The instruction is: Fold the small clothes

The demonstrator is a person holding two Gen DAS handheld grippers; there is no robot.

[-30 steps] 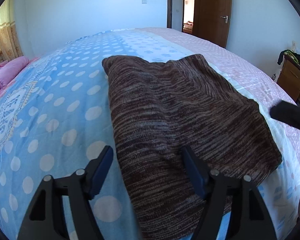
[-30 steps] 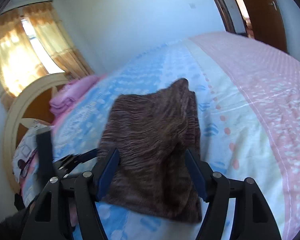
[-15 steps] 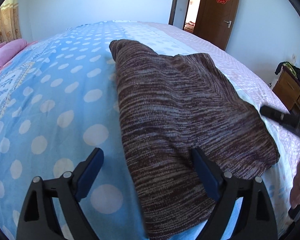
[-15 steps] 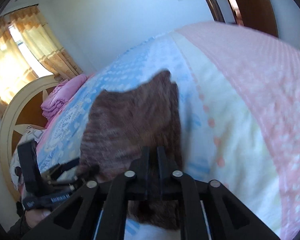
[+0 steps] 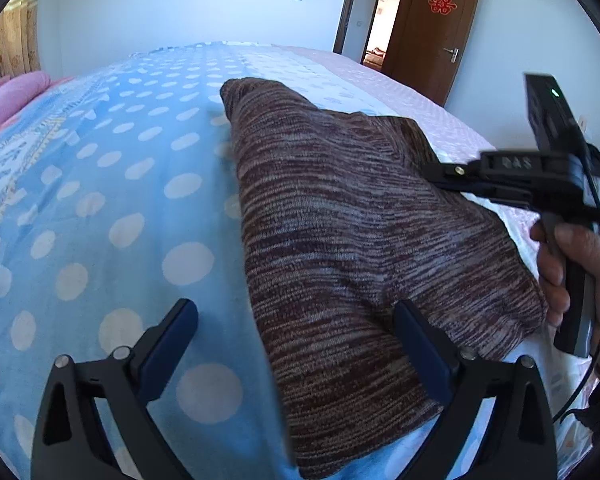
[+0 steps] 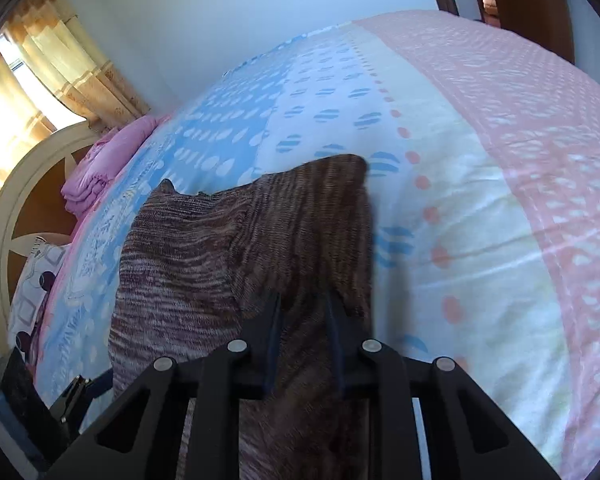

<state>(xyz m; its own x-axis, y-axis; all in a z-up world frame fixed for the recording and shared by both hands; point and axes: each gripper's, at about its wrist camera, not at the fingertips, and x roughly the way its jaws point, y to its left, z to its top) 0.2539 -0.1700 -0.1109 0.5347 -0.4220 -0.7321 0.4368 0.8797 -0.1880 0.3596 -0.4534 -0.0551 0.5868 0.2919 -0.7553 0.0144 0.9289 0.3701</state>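
Observation:
A brown striped knit garment (image 5: pixel 340 220) lies on the bed, partly folded. My left gripper (image 5: pixel 296 336) is open, its fingers straddling the garment's near left edge just above the sheet. My right gripper (image 6: pixel 302 312) is shut on the garment (image 6: pixel 300 232) along its right edge, lifting a fold of it. The right gripper also shows in the left wrist view (image 5: pixel 432 172), its fingers closed on the garment's right side, held by a hand.
The bed has a blue polka-dot sheet (image 5: pixel 120 200) with a pink section (image 6: pixel 540 140) on the right. A folded pink blanket (image 6: pixel 104 168) lies by the headboard (image 6: pixel 16 208). A brown door (image 5: pixel 436 24) is at the back right.
My right gripper closed from open onto the garment's right edge and raised the fold. My left gripper moved closer along the garment's left edge and stayed open.

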